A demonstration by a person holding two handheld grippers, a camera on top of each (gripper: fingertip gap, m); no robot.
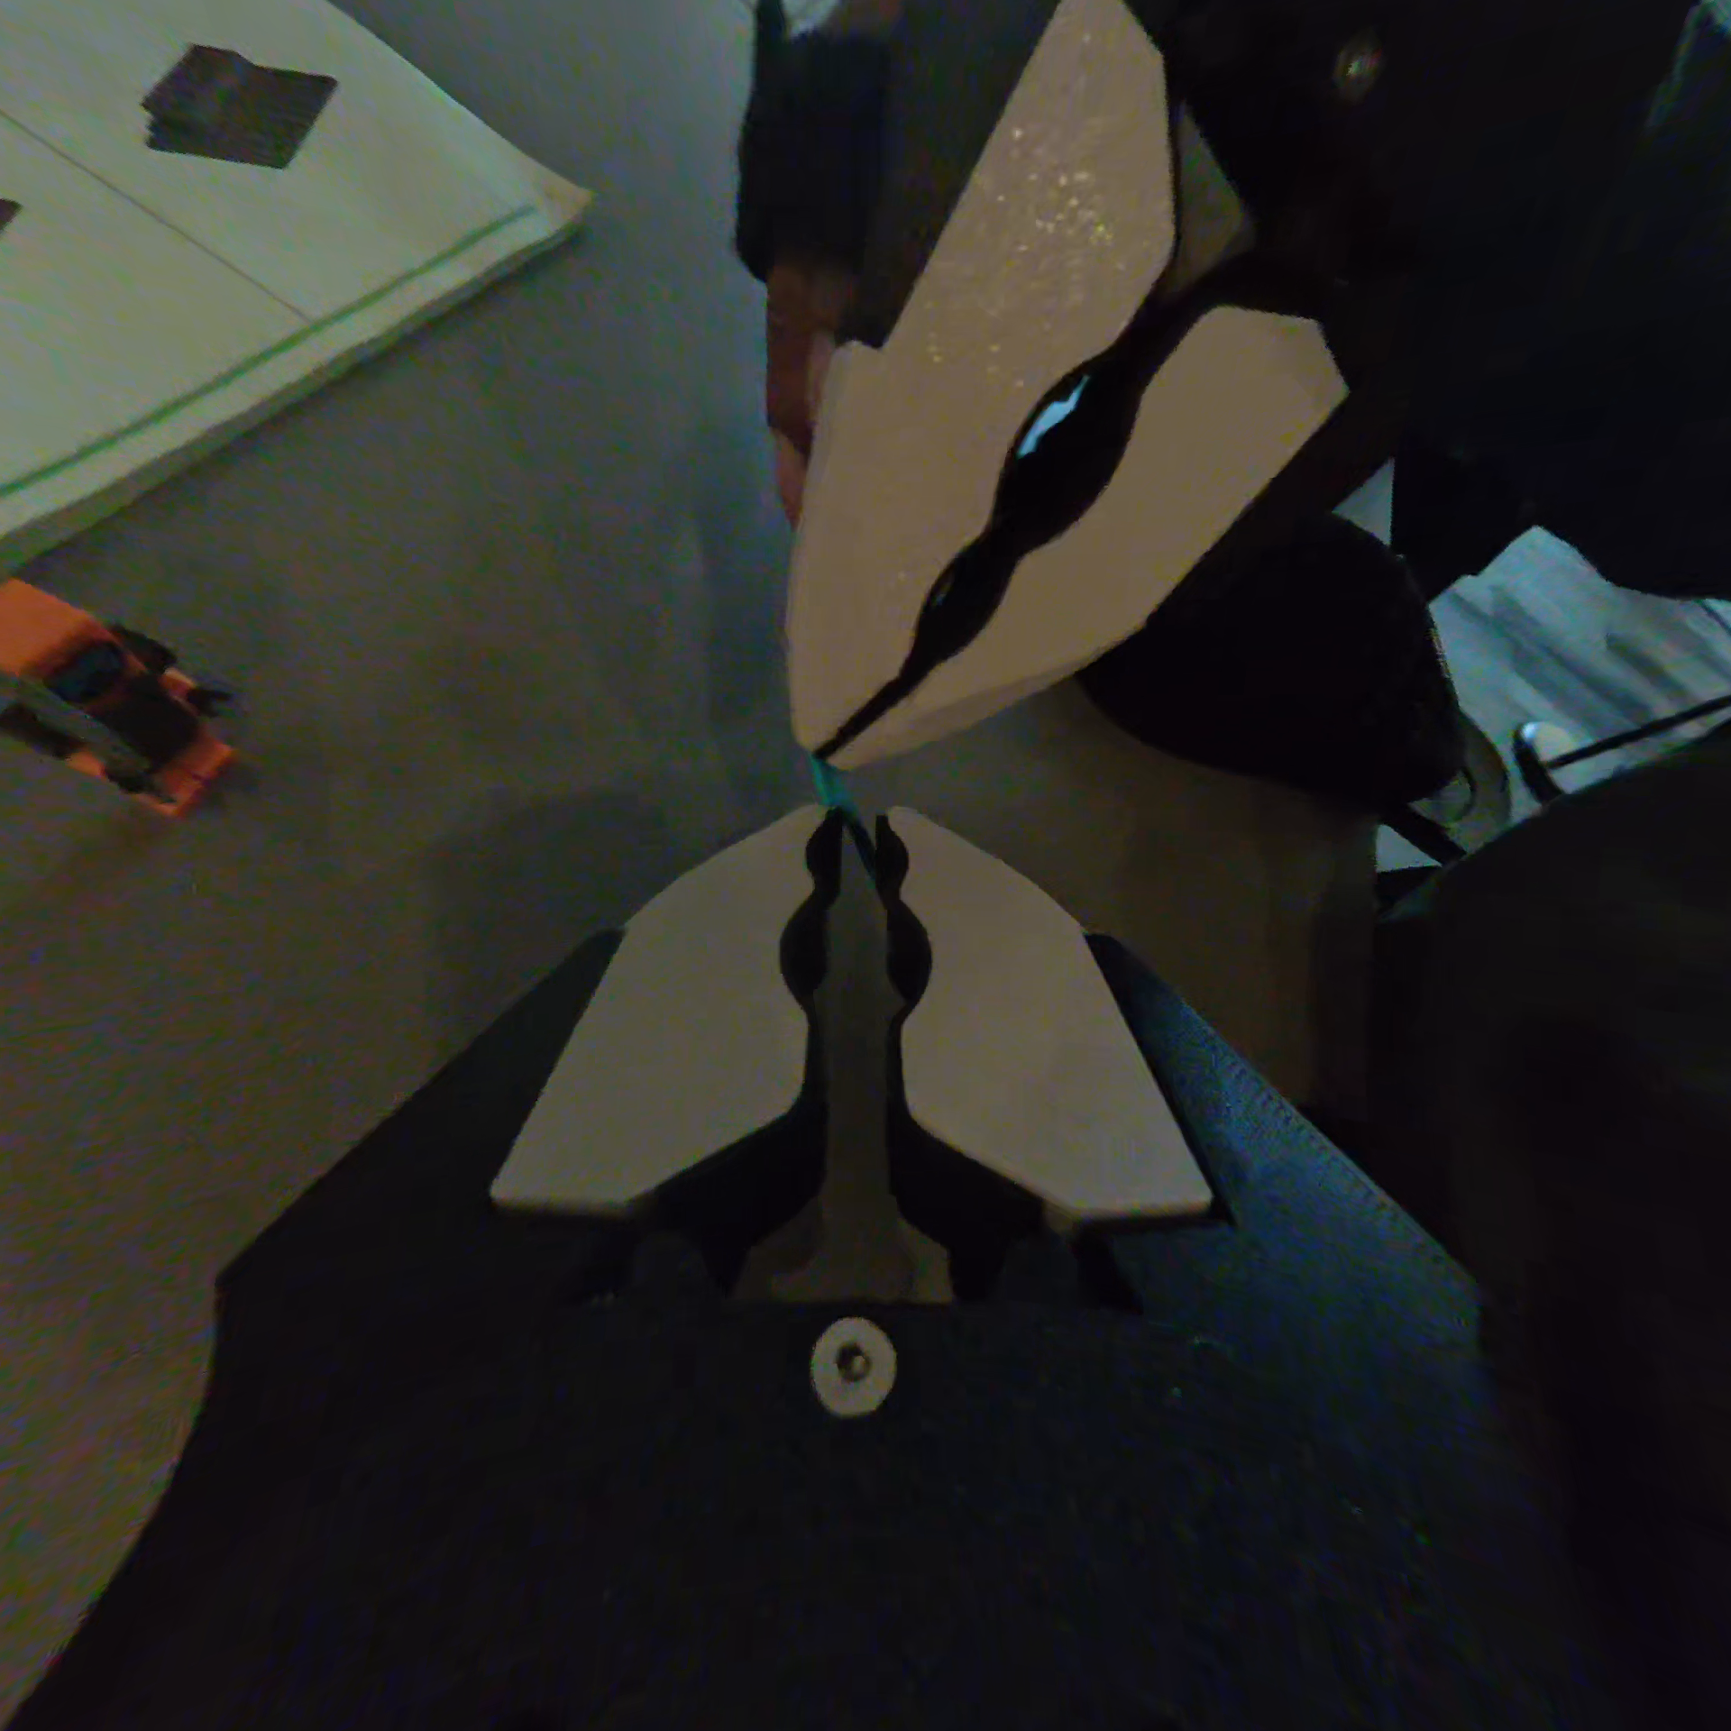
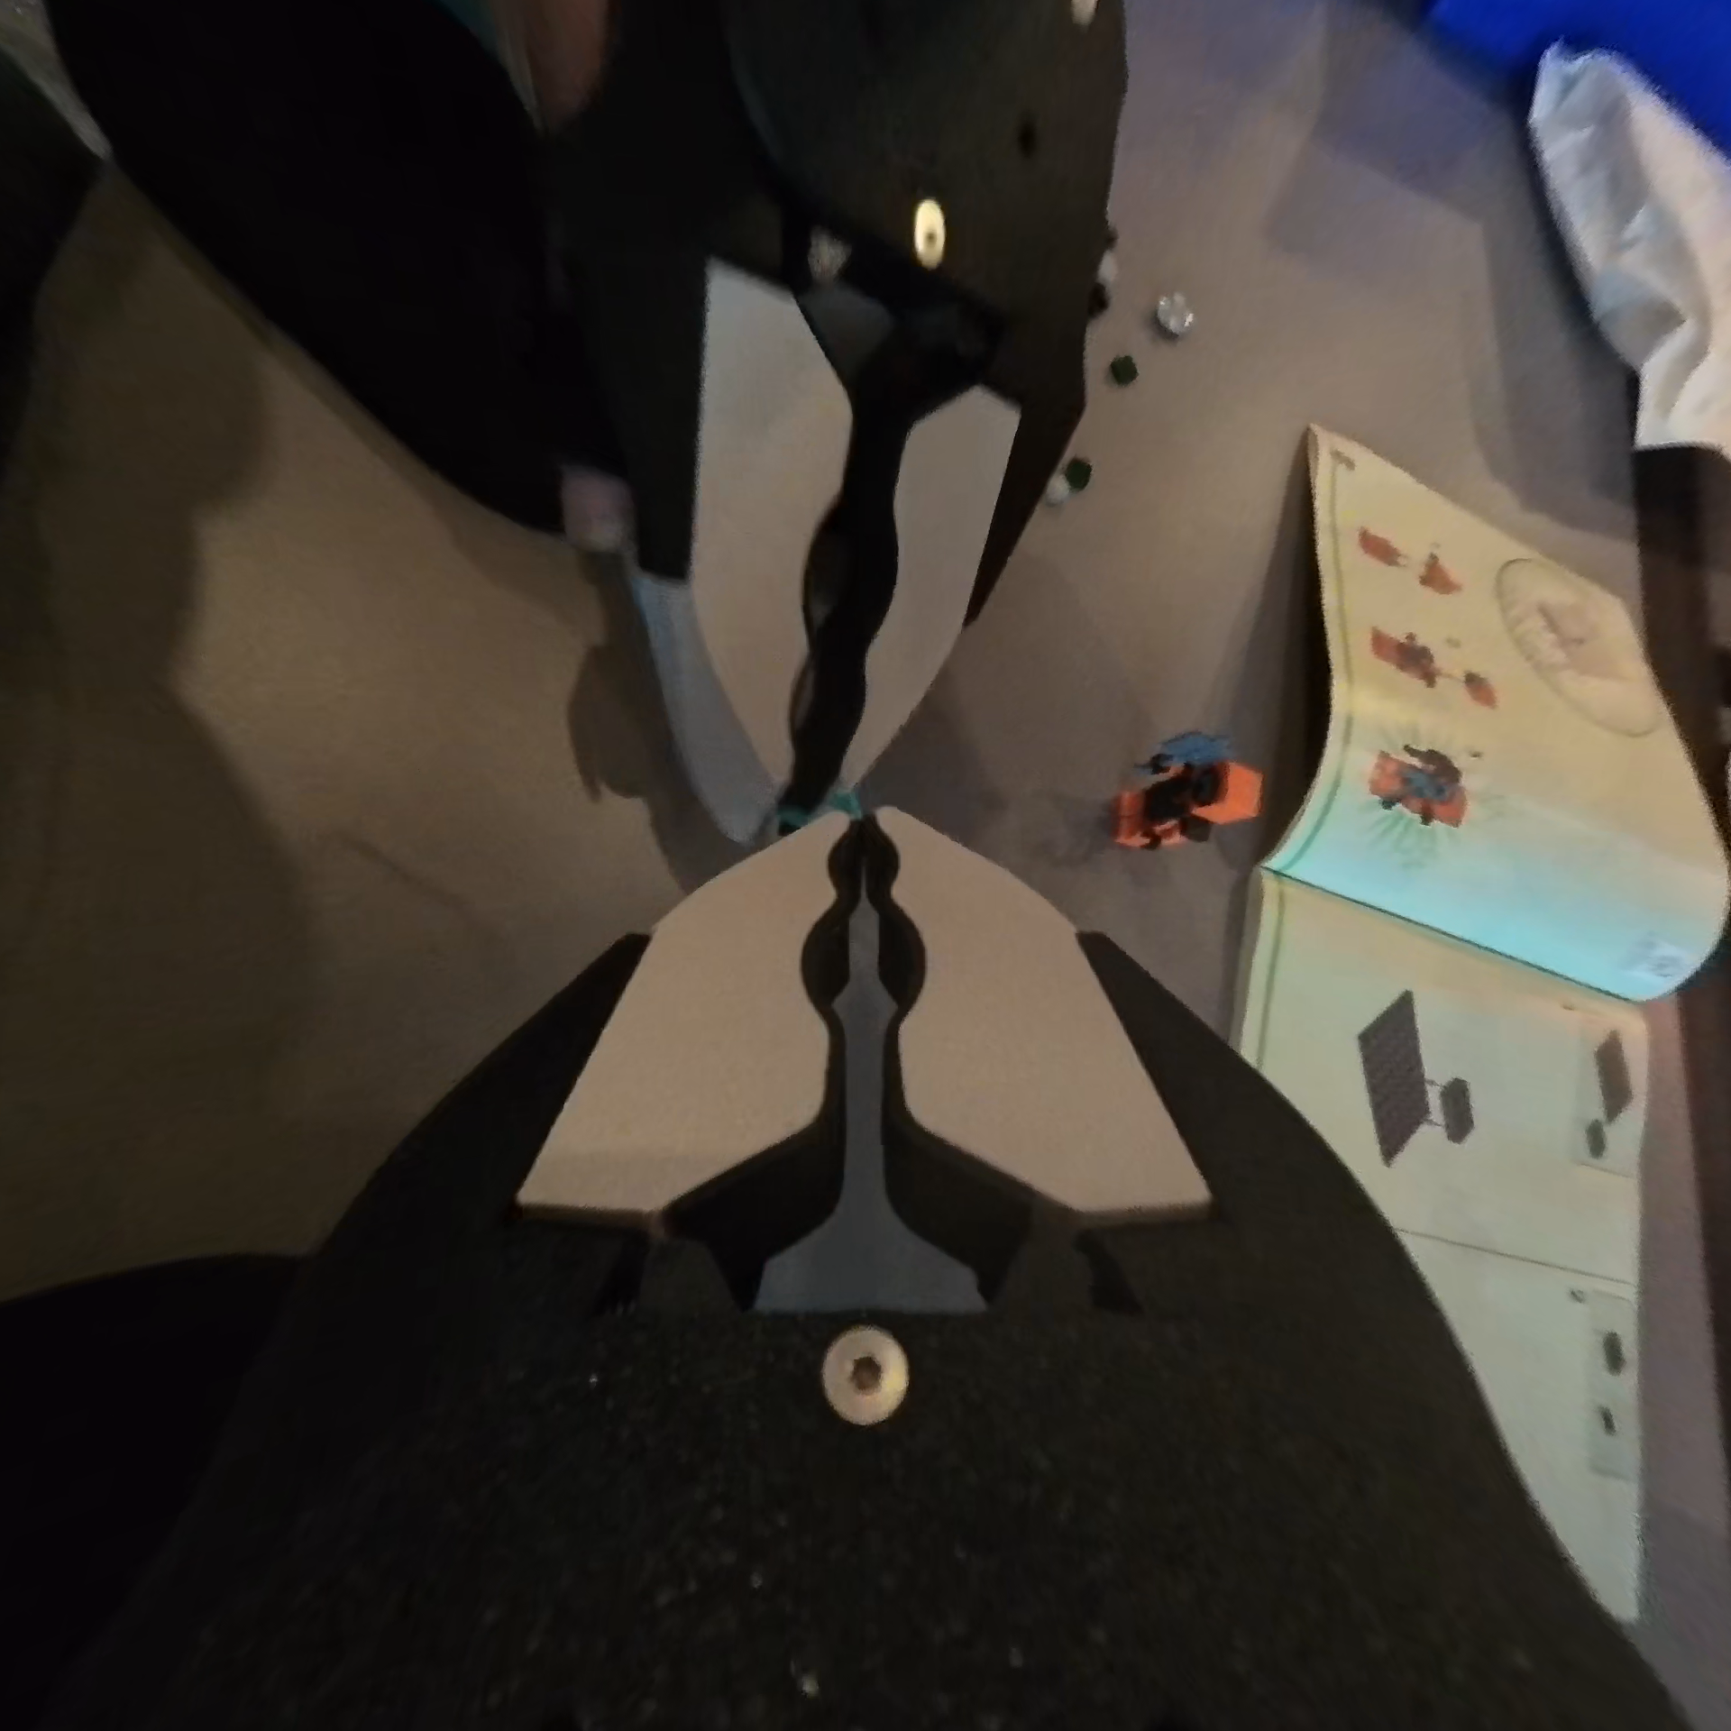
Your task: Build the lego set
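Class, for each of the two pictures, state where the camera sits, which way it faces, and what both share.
Left wrist view: on the left hand-held gripper, looking along its fingers down at the grey table; the right hand-held gripper meets it.
Right wrist view: on the right one, facing the opposite way.
Shared: teal piece between the tips, orange lego model, instruction booklet.

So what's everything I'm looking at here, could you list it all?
teal piece: one, tiny, pinched between the tips of both tools, above the table
orange model: one, partly built, orange with black and blue parts, on the table beside the booklet
instruction booklet: one, pale, open, on the table
loose small pieces: a few, dark green and clear, on the table farther off
table: one, grey-beige
left gripper: one, black, beige fingers closed on the teal piece
right gripper: one, same look, closed on the same piece
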